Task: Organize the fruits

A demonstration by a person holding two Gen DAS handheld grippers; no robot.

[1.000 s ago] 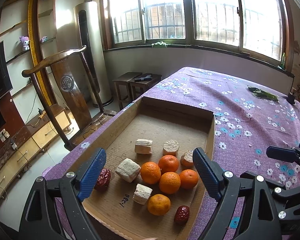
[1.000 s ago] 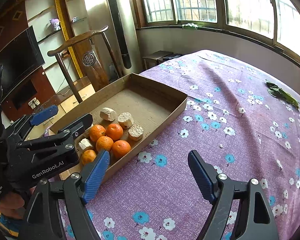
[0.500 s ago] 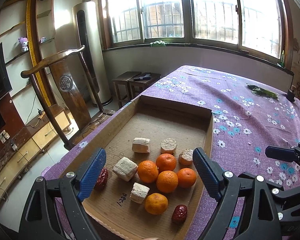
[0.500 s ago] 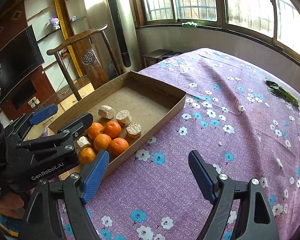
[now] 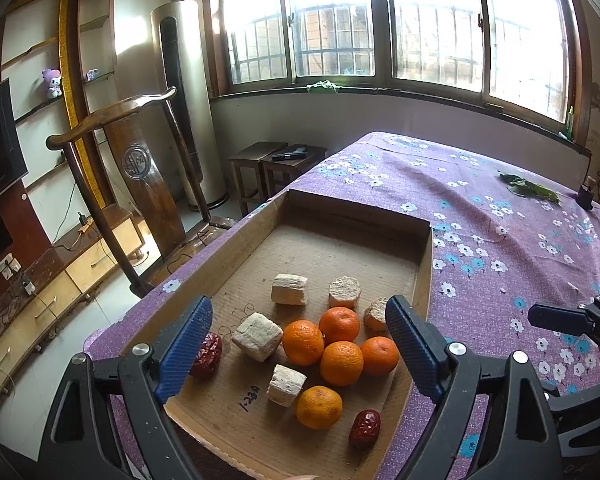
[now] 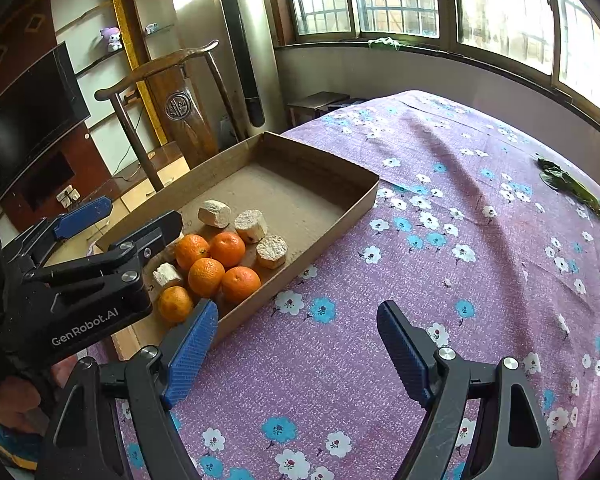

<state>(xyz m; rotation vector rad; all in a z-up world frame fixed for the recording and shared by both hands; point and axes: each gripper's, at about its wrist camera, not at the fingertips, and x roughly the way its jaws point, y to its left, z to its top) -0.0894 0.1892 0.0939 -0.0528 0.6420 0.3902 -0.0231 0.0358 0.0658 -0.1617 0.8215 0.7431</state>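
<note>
A shallow cardboard tray (image 5: 423,276) lies on the purple flowered table. At its near end sit several oranges (image 5: 341,362), several pale cut chunks (image 5: 257,336) and two red dates (image 5: 365,428). My left gripper (image 5: 298,350) is open and empty, hovering above the near end of the tray with the fruit between its fingers in view. My right gripper (image 6: 294,346) is open and empty above the tablecloth, right of the tray (image 6: 340,216). The oranges (image 6: 206,277) and the left gripper (image 6: 100,280) show in the right wrist view.
A green leaf (image 5: 530,189) and a small dark object (image 5: 586,196) lie at the table's far right. A wooden chair (image 5: 140,168) stands left of the table, with low stools (image 5: 276,160) and a tall air conditioner (image 5: 188,100) behind.
Both grippers have drawn back and risen slightly, so the tray and fruit sit a little farther away in both views. Both stay open and empty.
</note>
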